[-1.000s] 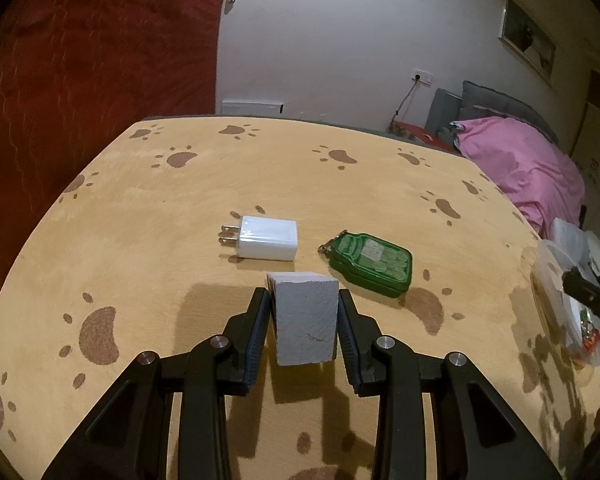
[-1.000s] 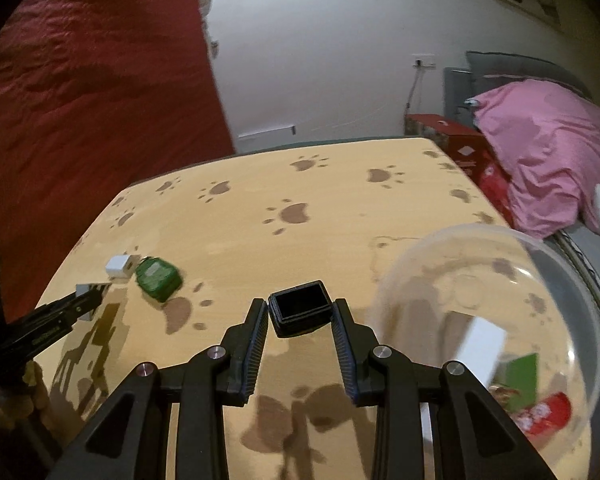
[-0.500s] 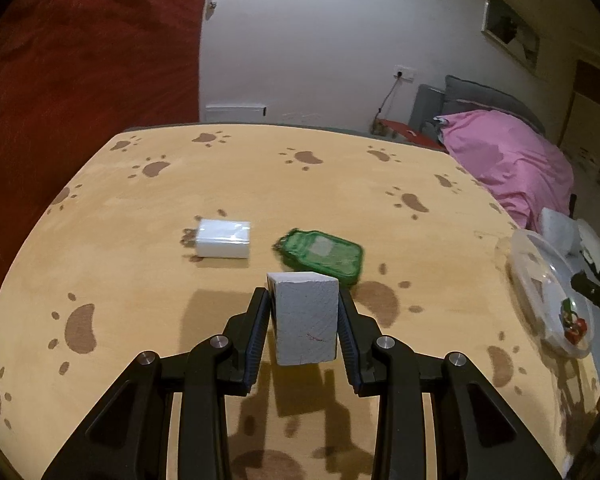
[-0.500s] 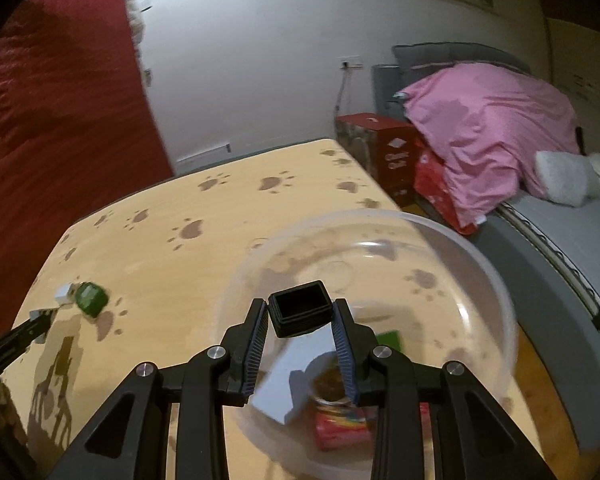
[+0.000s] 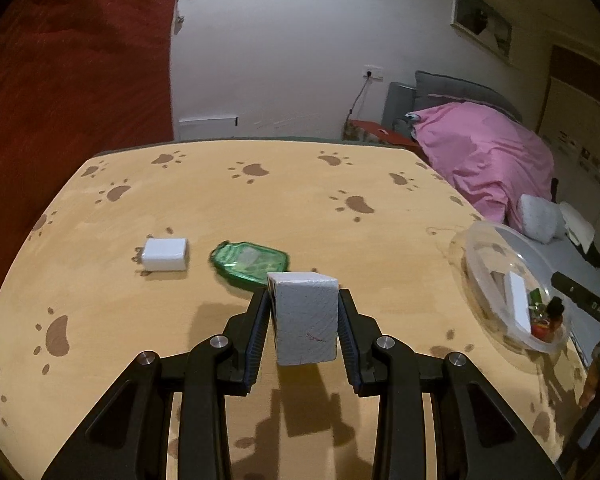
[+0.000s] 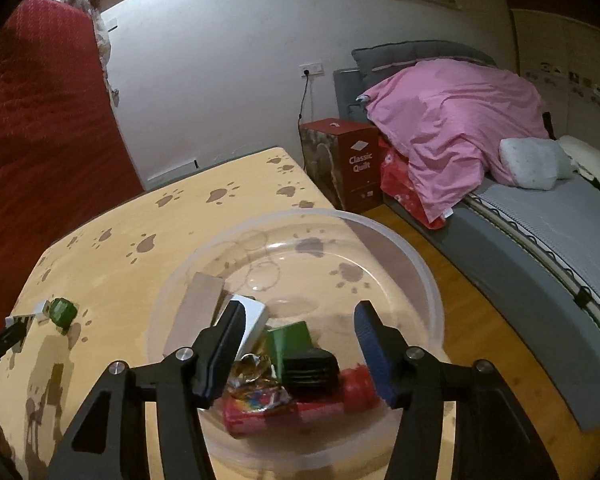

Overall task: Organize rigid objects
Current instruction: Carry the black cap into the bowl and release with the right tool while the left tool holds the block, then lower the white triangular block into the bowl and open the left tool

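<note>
Over the clear plastic bowl (image 6: 416, 268) at the tabletop's (image 5: 260, 208) edge, the right tongs (image 6: 300, 342) have just been opening and stand wide; the black box (image 6: 309, 368) lies loose below them among a wooden block, a white box and red wrappers. The left tongs (image 5: 303, 320) clamp a grey block (image 5: 306, 322) above the tabletop, with a green tin (image 5: 250, 265) at twelve o'clock and a white charger (image 5: 165, 255) at ten.

Grey block (image 5: 306, 316) upright, off the table, black cap (image 6: 309, 366) seemingly in clear bowl (image 6: 416, 264)
</note>
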{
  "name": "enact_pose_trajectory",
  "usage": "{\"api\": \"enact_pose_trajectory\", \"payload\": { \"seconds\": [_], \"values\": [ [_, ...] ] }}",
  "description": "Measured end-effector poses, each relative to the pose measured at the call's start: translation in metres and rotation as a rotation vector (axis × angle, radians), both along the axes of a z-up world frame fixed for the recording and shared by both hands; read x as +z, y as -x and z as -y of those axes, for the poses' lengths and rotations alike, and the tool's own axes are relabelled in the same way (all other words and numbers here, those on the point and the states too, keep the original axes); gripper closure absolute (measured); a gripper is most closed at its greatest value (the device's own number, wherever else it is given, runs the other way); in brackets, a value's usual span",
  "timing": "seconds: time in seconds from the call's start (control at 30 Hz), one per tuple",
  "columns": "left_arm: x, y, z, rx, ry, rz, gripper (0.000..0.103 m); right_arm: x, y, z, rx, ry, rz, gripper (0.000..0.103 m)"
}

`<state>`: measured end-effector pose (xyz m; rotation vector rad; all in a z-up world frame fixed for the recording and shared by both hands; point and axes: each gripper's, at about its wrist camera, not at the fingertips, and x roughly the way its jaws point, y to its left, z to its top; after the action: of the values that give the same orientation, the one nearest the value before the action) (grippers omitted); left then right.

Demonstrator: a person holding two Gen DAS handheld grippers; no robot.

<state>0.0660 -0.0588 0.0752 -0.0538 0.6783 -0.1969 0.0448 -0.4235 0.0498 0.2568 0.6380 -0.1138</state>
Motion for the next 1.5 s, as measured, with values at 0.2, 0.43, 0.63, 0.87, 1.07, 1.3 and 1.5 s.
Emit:
{"api": "enact_pose_trajectory", "payload": {
  "seconds": [0.2,0.43,0.63,0.87,1.07,1.3,1.5],
  "values": [
    [0.004,0.001,0.020,-0.033,-0.003,0.000,0.069,-0.004,0.008,0.009,-0.019,-0.014,0.007,0.035],
    [0.008,0.002,0.052,-0.096,0.009,-0.005,0.069,-0.004,0.019,0.017,-0.032,0.004,0.026,0.031],
    [0.014,0.000,0.083,-0.147,0.016,-0.003,0.069,-0.008,0.022,0.023,-0.036,0.007,0.029,0.029],
    [0.018,-0.008,0.120,-0.219,0.022,-0.012,0.069,-0.014,0.023,0.029,-0.026,-0.012,0.026,0.029],
    [0.017,-0.018,0.153,-0.285,0.028,-0.030,0.069,-0.014,0.024,0.032,-0.020,-0.004,0.035,0.029],
    [0.014,-0.026,0.178,-0.335,0.044,-0.050,0.069,-0.015,0.025,0.036,-0.017,-0.023,0.031,0.029],
    [0.009,-0.032,0.204,-0.395,0.053,-0.061,0.068,-0.014,0.027,0.037,-0.009,-0.023,0.037,0.029]
  ]
}}
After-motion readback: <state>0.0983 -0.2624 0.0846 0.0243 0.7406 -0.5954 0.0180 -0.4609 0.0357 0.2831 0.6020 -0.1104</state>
